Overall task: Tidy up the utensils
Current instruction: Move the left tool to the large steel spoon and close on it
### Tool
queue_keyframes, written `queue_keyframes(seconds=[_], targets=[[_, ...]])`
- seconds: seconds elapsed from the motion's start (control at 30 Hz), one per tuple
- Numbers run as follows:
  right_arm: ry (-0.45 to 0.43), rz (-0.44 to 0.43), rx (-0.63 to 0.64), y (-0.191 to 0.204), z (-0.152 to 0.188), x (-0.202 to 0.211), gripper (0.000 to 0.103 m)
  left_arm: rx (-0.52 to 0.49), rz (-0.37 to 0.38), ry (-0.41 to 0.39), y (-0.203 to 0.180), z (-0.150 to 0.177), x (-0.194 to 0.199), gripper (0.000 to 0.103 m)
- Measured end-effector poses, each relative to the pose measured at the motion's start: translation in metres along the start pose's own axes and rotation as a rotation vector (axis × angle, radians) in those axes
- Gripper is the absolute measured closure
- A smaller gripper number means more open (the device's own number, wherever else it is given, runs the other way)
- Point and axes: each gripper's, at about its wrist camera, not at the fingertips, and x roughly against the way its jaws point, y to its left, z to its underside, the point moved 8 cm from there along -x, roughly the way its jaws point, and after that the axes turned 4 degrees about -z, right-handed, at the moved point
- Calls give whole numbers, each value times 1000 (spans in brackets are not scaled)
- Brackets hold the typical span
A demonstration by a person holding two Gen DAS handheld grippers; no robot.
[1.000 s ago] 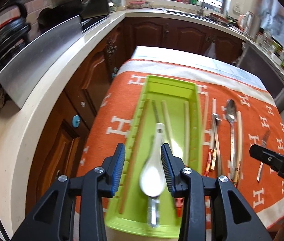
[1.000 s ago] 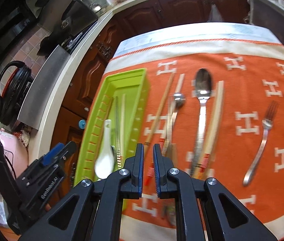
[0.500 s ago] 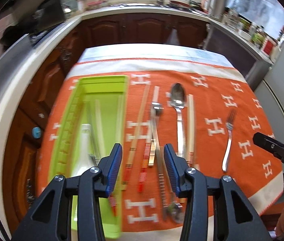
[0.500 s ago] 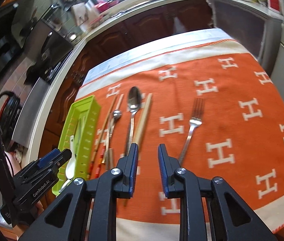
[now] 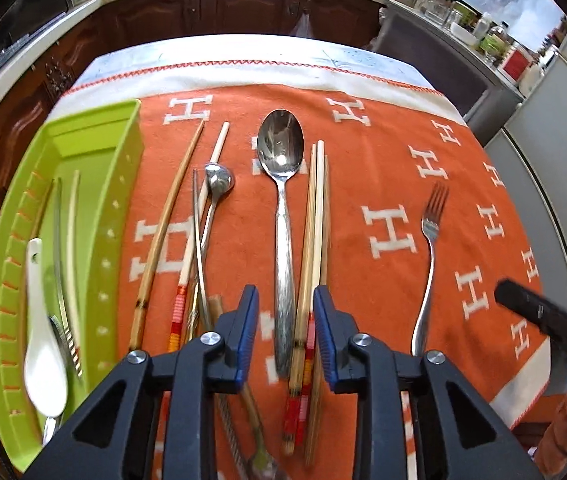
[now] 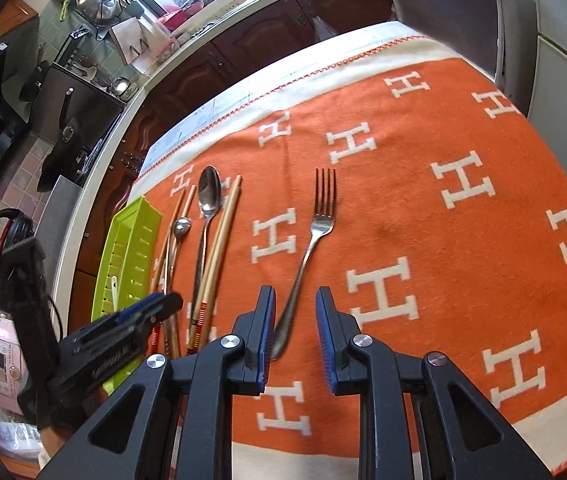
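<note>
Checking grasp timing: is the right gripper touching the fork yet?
Cannot tell. In the right wrist view the right gripper stands open over the fork handle, whose end disappears behind the left finger.

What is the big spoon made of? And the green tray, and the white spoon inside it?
The big spoon looks like polished steel: it shines and mirrors the light. The green tray seems to be glossy moulded plastic, with slots punched along its wall. The white spoon looks like glazed ceramic, smooth and thick, though it could be hard plastic.

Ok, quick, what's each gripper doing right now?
Left gripper: open, holding nothing, over the big spoon and chopsticks.
Right gripper: open, empty, at the fork handle.
</note>
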Motion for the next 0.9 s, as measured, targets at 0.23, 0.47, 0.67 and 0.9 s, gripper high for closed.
queue_keyframes(seconds=[0.23,0.47,0.67,0.9], targets=[[16,-17,-32,-17,-1,-14,82,72,71,20,2,-36,-28,83],[26,-29,-70,-34,-6,-30,82,96,72,60,5,-57,-57,93],[42,-32,-82,-38,-9,-50,82,36,31,53,-3,-54,-58,96],[32,-67,-67,-29,-21,-71,82,39,74,62,-12,-47,-53,97]])
